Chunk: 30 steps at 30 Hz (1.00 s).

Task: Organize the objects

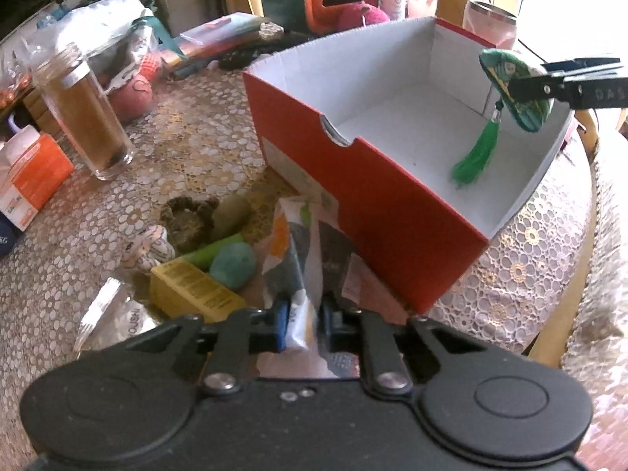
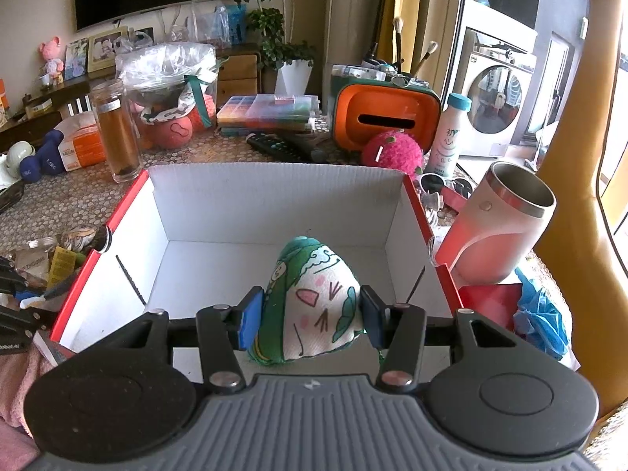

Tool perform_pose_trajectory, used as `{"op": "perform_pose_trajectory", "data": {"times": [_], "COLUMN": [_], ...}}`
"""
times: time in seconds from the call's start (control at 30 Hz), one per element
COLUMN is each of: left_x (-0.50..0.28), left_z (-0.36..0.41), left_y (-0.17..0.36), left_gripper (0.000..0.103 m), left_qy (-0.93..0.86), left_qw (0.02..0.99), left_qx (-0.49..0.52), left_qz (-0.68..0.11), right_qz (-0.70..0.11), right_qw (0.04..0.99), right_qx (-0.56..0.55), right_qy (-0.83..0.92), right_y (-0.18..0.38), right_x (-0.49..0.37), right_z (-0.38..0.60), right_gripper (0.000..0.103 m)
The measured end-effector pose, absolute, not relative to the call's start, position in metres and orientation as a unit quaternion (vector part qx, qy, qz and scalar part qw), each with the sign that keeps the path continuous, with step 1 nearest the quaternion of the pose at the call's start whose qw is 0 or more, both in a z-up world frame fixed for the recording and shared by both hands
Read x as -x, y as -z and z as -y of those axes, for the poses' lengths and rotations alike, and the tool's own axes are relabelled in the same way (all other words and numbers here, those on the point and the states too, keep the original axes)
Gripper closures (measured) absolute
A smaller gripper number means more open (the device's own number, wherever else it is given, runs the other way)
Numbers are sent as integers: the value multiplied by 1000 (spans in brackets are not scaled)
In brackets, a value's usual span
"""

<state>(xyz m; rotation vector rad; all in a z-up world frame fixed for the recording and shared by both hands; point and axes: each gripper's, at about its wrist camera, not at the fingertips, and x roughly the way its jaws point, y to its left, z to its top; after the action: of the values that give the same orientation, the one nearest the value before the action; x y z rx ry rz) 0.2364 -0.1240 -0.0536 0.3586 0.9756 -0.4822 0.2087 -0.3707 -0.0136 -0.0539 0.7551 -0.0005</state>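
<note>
Blue pads [image 2: 251,320] of the right gripper [image 2: 312,318] clamp a green-and-white stuffed pouch [image 2: 314,310] above the open red box [image 2: 274,204], its green tassel [image 1: 473,157] dangling inside. Left gripper [image 1: 304,324] fingers pinch a printed sachet [image 1: 296,251] on the lace tablecloth [image 1: 510,274], just beside the box's near wall.

We see a matt cardboard box [image 2: 274,200], a printed cloth pouch [image 2: 314,306], a lace tablecloth [image 1: 522,274] and a glossy foil packet [image 1: 298,259].
</note>
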Motion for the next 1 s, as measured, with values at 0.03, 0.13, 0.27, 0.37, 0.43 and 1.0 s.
{"op": "perform_pose_trajectory", "data": {"times": [0.03, 0.13, 0.27, 0.37, 0.43, 1.0], "left_x": [-235, -233, -237, -243, -249, -279], "left_z": [122, 116, 116, 126, 136, 213], "left_y": [50, 31, -1, -22, -32, -46], "left_gripper": [89, 89, 90, 90, 90, 97], "left_qy": [226, 225, 230, 231, 234, 280], "left_qw": [842, 851, 863, 870, 874, 867], "left_qx": [-166, -150, -134, -132, -139, -151], "left_qz": [-460, -449, -429, -414, -403, -384], "right_qz": [-369, -368, -368, -370, -371, -378], "right_qw": [929, 930, 930, 929, 928, 925], "right_qx": [27, 26, 25, 25, 27, 34], "right_qy": [1, 0, 0, 1, 1, 0], "right_y": [14, 12, 11, 12, 12, 19], "right_x": [-209, -207, -207, -208, -210, -211], "right_z": [371, 372, 375, 377, 377, 383], "right_gripper": [52, 52, 52, 52, 52, 52]}}
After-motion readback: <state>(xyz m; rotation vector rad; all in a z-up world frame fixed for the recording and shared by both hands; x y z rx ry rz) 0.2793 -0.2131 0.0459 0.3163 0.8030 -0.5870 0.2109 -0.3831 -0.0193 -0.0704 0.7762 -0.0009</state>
